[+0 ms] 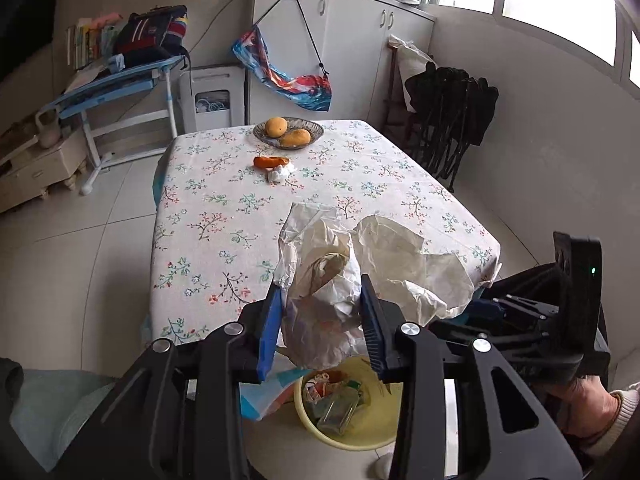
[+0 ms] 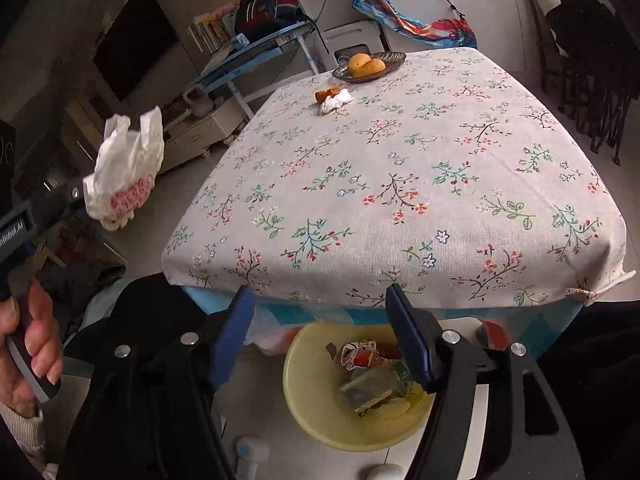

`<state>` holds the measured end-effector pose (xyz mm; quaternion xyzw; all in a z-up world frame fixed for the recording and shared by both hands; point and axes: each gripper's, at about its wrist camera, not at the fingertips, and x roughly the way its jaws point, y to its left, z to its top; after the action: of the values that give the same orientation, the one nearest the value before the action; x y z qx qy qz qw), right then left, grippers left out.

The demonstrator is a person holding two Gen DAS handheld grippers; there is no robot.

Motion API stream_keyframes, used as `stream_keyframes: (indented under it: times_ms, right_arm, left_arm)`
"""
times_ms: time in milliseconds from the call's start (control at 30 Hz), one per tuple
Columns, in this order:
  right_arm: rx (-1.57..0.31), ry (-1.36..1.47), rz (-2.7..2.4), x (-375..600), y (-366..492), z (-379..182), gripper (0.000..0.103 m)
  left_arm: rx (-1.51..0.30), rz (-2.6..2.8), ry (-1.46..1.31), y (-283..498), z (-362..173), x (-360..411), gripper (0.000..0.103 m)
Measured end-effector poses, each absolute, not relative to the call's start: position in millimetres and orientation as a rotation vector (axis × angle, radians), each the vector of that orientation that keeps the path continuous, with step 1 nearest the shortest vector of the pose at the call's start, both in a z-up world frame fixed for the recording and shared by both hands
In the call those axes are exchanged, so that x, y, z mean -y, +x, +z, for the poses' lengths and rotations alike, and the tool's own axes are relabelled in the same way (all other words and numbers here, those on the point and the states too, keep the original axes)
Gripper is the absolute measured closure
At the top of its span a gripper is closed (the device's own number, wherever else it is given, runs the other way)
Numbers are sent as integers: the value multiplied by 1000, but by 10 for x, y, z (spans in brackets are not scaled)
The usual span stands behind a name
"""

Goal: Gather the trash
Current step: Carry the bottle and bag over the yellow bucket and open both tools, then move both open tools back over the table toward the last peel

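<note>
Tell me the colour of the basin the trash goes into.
Pale yellow basin, best seen in the right wrist view, on the floor below the table edge.

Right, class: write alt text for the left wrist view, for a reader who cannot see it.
The left gripper holds a crumpled white plastic bag above a yellow bin of trash. Behind is a floral-clothed table with a fruit bowl, orange peel and tissue.

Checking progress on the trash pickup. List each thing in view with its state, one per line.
left gripper: shut on the crumpled plastic bag, held in the air.
crumpled plastic bag: off the table, gripped.
right gripper: open, empty, above the bin.
yellow bin: on the floor, partly filled with trash.
orange peel: lying on the tablecloth.
wadded tissue: beside the peel, touching it.
fruit bowl: holds two mangoes.
</note>
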<state>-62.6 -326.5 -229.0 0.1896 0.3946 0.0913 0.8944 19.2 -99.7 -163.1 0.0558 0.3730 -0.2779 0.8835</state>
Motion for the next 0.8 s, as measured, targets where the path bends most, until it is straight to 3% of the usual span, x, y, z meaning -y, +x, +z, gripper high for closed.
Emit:
stream_keyframes:
  times_ms: [267,433,800]
  right_arm:
    - [-727,480,125,3485,-703,-2195,35]
    - [-721,494,122,3520,-691,-2196,35]
    - [-717,514,119,3593,-540,-2167,34]
  left_arm:
    - [-960,-690,164,-26,-2251,1311,66]
    - [-1060,-737,191,-96,-2533,1430,53]
    - [-956,-700,120,140,-2133,1133,36]
